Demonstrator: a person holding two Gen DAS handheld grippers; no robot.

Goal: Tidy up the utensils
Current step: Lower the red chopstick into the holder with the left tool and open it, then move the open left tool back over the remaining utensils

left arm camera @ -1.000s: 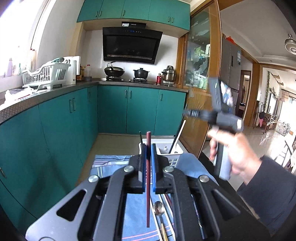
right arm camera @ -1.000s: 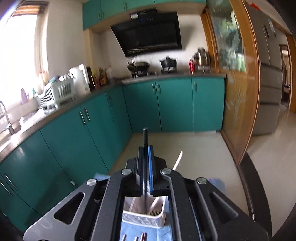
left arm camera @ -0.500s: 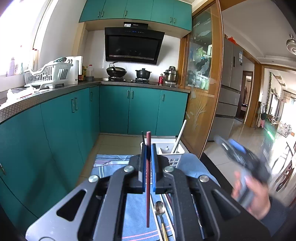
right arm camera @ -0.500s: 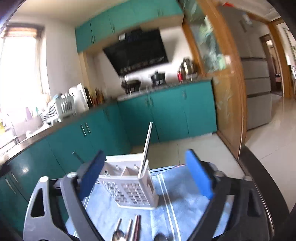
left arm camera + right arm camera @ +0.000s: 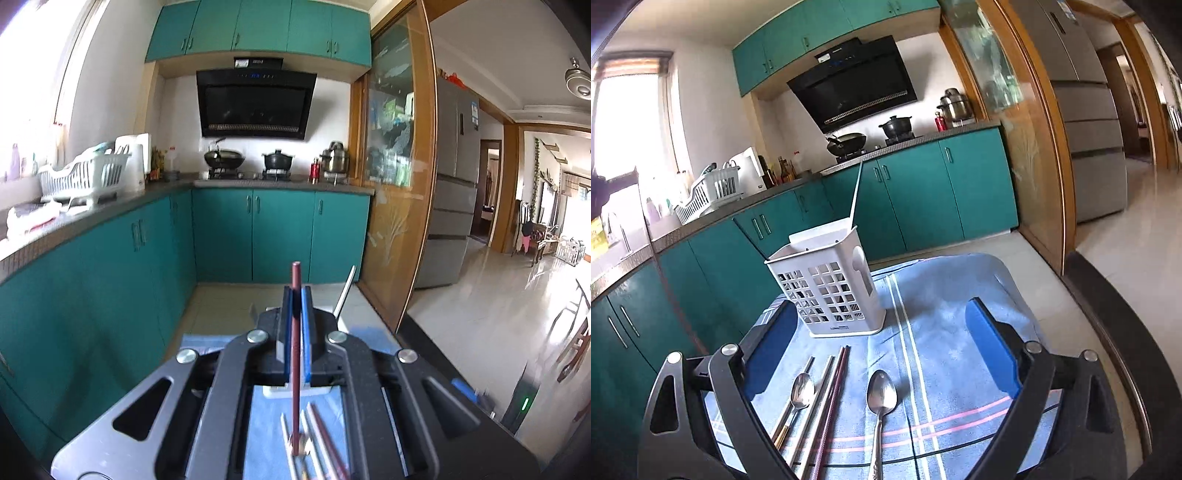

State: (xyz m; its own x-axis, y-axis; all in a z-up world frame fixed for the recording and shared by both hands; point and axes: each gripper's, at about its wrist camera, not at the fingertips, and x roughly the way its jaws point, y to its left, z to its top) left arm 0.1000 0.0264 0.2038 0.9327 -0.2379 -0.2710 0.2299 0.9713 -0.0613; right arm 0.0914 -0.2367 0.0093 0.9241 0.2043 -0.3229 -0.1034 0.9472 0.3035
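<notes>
The left gripper [image 5: 295,332], clamped on an upright dark-red chopstick [image 5: 295,354], hangs behind the white holder [image 5: 827,291], while the right gripper [image 5: 882,350] gapes, empty, over the spoons [image 5: 881,395].

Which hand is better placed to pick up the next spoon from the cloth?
Right. The right gripper is open, over the spoons on the cloth; the left gripper already holds a chopstick.

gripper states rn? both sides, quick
Left gripper: shut on a dark red chopstick, held upright.
Right gripper: open, jaws just opened wide, nothing between them; spoons and chopsticks lie on the cloth below.
</notes>
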